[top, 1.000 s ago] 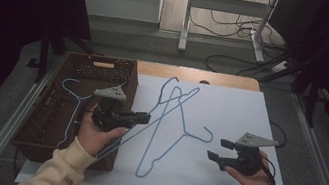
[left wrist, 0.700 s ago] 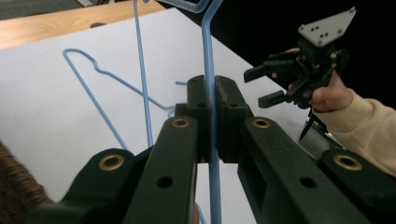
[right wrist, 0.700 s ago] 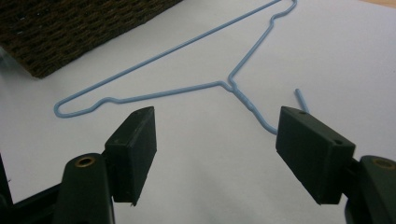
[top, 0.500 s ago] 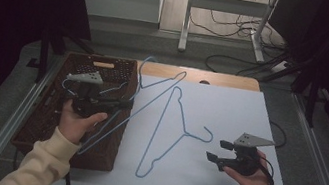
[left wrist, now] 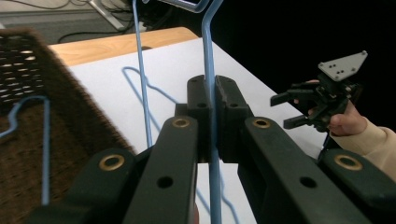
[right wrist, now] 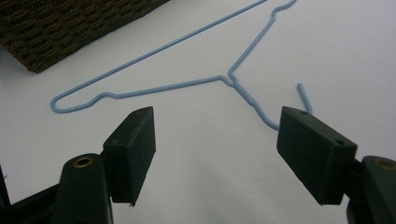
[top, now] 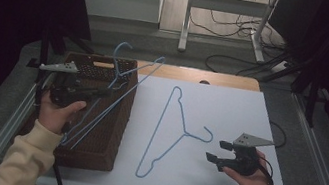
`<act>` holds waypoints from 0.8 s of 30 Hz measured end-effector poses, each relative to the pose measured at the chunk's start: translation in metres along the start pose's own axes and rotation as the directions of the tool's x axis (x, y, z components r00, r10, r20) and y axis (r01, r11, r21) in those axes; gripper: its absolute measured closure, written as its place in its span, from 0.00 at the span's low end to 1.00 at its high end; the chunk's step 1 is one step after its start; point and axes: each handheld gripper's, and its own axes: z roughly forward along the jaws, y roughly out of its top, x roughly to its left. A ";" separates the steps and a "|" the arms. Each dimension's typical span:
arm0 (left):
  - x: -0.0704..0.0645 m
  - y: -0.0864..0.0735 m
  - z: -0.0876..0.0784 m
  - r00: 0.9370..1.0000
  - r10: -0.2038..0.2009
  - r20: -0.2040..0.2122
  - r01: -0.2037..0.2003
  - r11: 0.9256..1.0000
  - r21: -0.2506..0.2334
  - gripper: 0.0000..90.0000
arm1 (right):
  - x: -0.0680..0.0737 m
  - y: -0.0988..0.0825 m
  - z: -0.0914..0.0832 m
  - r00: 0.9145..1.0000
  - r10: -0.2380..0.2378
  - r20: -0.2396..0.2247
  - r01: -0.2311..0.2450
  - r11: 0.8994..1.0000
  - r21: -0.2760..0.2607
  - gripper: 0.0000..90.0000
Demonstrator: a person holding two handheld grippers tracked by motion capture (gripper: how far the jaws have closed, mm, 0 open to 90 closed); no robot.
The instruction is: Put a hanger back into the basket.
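Observation:
My left gripper (top: pixel 104 93) is shut on one wire of a blue wire hanger (top: pixel 125 88), held tilted above the brown woven basket (top: pixel 109 139). In the left gripper view the jaws (left wrist: pixel 210 93) pinch that wire (left wrist: pixel 208 56) tightly. A second blue hanger (top: pixel 166 128) lies flat on the white sheet, hook toward my right gripper (top: pixel 216 151). That gripper stands open just above the sheet; in the right gripper view (right wrist: pixel 217 149) nothing is between its pads, and the flat hanger (right wrist: pixel 163 88) lies just beyond them.
The basket (left wrist: pixel 28 70) stands at the table's left, and a blue wire (left wrist: pixel 45 140) lies inside it. A white sheet (top: pixel 230 108) covers the rest of the tabletop. A wooden table edge (top: pixel 215 78) runs along the back; cables and a metal stand are on the floor beyond.
My left gripper has carried its hanger leftward and slightly up, from over the white sheet to above the basket. The right gripper and the flat hanger have not moved.

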 end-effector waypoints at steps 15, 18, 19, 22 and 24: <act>0.043 -0.015 -0.030 0.996 -0.043 -0.081 0.042 0.999 -0.012 0.96 | 0.001 0.000 0.004 1.000 -0.007 -0.003 0.007 1.000 0.018 0.31; 0.050 -0.018 -0.033 0.994 -0.057 -0.095 0.056 0.998 -0.011 0.96 | 0.001 0.000 0.004 1.000 -0.011 -0.003 0.011 1.000 0.020 0.31; 0.051 -0.019 -0.033 0.994 -0.059 -0.096 0.058 0.998 -0.011 0.96 | 0.001 0.000 0.004 1.000 -0.013 0.000 0.013 1.000 0.021 0.31; 0.056 -0.021 -0.034 0.992 -0.060 -0.107 0.060 0.998 0.000 0.96 | 0.000 0.000 0.003 1.000 -0.012 0.005 0.011 1.000 0.018 0.31; 0.058 -0.023 -0.033 0.992 -0.052 -0.115 0.054 0.998 0.011 0.96 | 0.000 0.000 0.002 1.000 -0.008 0.007 0.008 1.000 0.016 0.31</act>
